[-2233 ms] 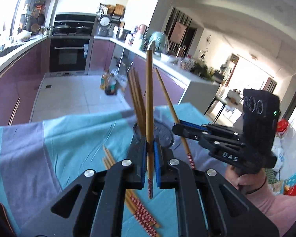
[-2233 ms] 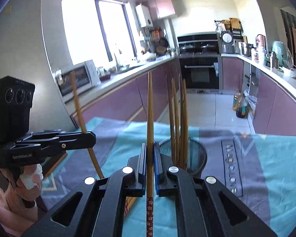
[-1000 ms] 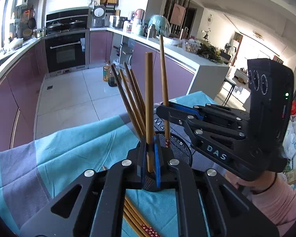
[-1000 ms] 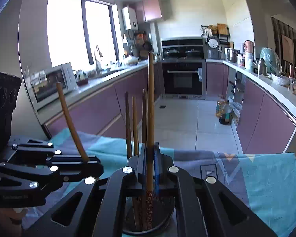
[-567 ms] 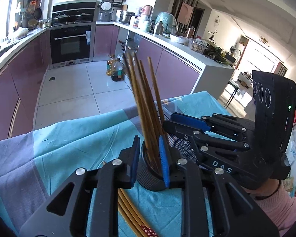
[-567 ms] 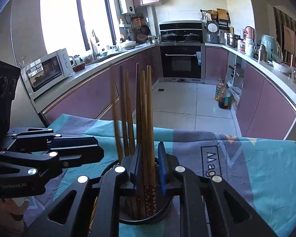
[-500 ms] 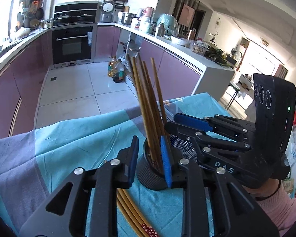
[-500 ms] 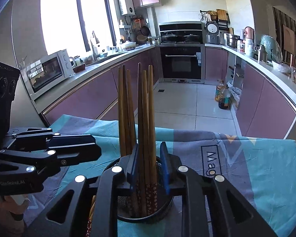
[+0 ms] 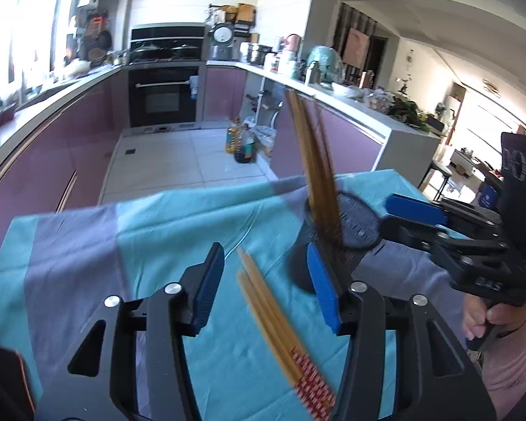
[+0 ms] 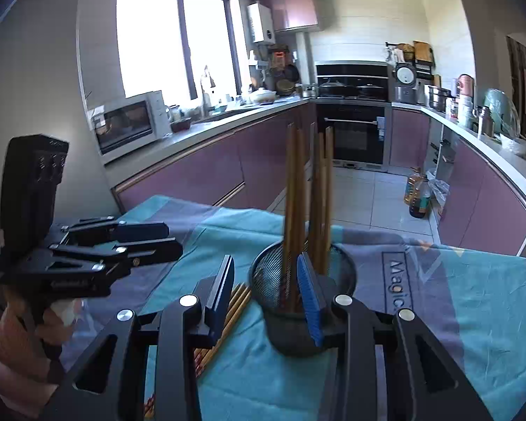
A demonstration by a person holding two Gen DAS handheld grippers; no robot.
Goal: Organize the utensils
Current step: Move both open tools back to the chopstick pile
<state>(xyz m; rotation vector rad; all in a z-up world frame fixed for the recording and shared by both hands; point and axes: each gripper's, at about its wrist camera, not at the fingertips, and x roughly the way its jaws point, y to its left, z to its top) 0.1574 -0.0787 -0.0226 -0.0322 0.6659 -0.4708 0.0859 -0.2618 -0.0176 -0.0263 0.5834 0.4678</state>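
While both jaws are opening: each empty hand-held gripper (image 9: 264, 286) (image 10: 267, 293) near mesh holder (image 10: 270, 277), bare cloth (image 9: 87, 245) leftward.

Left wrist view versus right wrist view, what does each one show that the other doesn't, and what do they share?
Only the left wrist view shows the red patterned ends of the loose chopsticks on the cloth, lying between the empty, opening jaws of the left gripper, plus the bright living area at right.

Only the right wrist view shows the window, the microwave, and the word "Magic" printed on the cloth.

Both show the mesh holder with chopsticks standing in it, the teal cloth, the oven, and the other gripper.
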